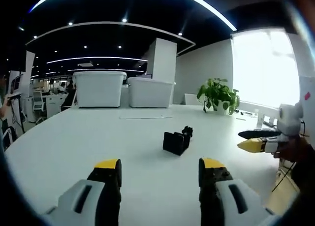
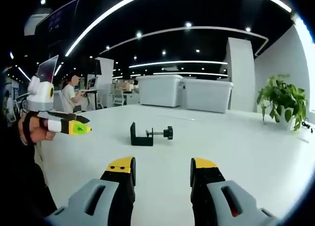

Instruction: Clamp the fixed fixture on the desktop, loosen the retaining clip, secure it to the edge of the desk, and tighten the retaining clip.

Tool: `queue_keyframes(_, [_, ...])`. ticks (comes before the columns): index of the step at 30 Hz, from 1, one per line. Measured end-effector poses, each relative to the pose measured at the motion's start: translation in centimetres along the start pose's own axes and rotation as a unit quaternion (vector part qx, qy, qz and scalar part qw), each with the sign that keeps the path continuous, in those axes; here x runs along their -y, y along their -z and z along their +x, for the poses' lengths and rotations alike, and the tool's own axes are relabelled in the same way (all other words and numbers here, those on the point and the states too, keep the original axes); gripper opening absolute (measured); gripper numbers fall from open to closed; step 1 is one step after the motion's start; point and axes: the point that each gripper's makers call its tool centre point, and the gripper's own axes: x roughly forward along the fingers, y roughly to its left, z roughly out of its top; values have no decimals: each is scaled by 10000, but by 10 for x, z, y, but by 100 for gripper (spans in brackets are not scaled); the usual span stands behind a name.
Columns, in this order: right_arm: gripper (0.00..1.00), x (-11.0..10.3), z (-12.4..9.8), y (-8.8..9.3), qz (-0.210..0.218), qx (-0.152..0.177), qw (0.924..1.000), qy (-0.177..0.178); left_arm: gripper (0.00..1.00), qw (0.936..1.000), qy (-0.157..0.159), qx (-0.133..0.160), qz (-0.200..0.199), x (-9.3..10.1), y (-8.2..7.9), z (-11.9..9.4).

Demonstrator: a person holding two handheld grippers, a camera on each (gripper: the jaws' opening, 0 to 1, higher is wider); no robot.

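clamp [image 2: 149, 135] lies mid-counter [image 2: 236, 147], well ahead of both grippers | left gripper [image 1: 160, 169] jaws wide apart, empty | right gripper [image 2: 162, 168] likewise | risk: light clamp may skid on the slick top if nudged off-centre

Each gripper, left gripper [image 1: 160, 172] and right gripper [image 2: 162, 169], has black jaws capped with yellow tips, set in pale grey housings with dark slots at 6 o'clock.
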Motion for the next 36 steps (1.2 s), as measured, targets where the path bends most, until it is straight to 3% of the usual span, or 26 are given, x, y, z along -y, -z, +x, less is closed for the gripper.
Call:
queue_keyframes(8, [44,5,16,2,47,62,10000,-49,63,9998,134,-153,-20,20,11,30])
queue_keyframes(21, [44,12,25,10,320,182,9992,-145,63,9995,-36,-207,227,23,13,73])
queue_keyframes(36, [44,13,22,10,341,257,9991,-67,62,9990,-106,-312,300,20,17,96])
